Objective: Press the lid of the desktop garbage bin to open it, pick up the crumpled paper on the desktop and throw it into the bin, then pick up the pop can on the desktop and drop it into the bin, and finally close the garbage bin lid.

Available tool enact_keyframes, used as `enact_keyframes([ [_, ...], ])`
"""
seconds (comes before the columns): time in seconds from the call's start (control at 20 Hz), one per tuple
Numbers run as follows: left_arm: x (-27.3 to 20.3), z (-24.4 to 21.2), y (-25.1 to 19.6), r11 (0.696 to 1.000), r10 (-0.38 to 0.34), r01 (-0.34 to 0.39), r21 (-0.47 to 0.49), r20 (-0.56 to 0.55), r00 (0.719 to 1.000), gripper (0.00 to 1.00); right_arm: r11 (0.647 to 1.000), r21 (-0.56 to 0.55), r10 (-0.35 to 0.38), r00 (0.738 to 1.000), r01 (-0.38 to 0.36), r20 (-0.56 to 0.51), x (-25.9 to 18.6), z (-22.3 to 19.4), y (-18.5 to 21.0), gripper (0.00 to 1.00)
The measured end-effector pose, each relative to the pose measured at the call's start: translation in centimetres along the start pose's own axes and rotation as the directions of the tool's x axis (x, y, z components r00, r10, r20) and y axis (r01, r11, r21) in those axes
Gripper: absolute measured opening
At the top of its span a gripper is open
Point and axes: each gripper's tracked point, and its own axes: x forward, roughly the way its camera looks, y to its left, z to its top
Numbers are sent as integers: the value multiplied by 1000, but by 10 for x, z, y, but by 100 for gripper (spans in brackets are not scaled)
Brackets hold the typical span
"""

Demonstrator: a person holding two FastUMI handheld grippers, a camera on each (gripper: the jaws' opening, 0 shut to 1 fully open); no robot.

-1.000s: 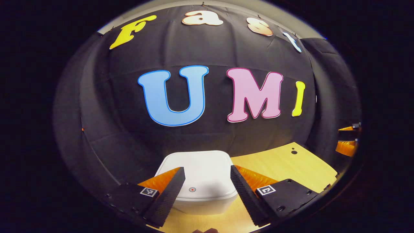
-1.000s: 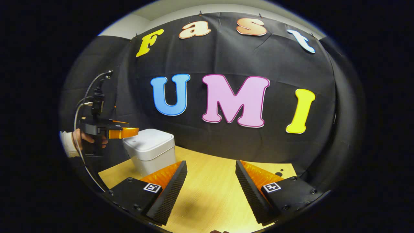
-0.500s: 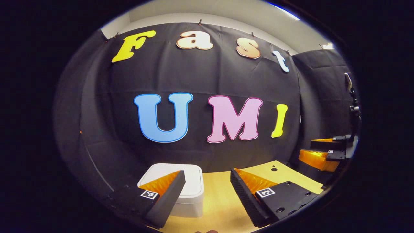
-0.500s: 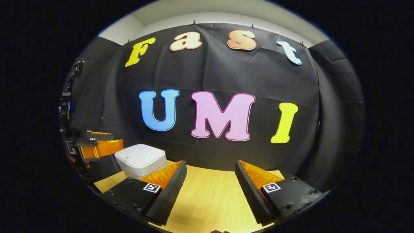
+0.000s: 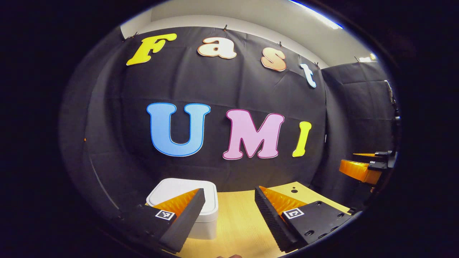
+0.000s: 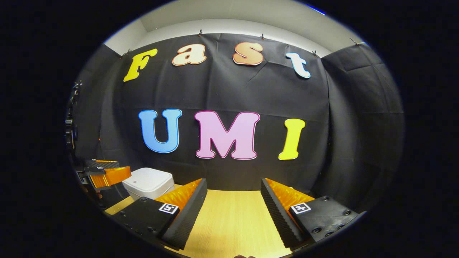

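bin (image 5: 186, 200) lid shut | L gripper (image 5: 229, 215) open | R gripper (image 6: 233, 208) open

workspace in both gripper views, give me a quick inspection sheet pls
Surface: pale wood desktop, with a small dark hole near its far edge.
Job's things: white garbage bin stands on the desktop's left part, lid down; crumpled paper and pop can: nothing seen.
Clutter: nothing seen.
Grippers: left claw open, held above the desktop with the bin behind its left finger, touching nothing; right claw open over bare desktop, holding nothing. Each shows at the edge of the other's view.
Cables: nothing seen clearly.
Surroundings: black cloth wall behind and at the sides, pale wall above it.
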Motion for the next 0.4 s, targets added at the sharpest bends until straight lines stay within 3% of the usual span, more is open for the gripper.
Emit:
enact_keyframes([
  [0.2,-8,10,-4,1000,2,-2,-13,29,1000,94,1000,-28,8,999,-6,52,-11,18,3,97],
  [0.4,-22,32,2,996,77,-80,46,81,994,94,996,-46,77,991,-73,107,-3,31,12,97],
])
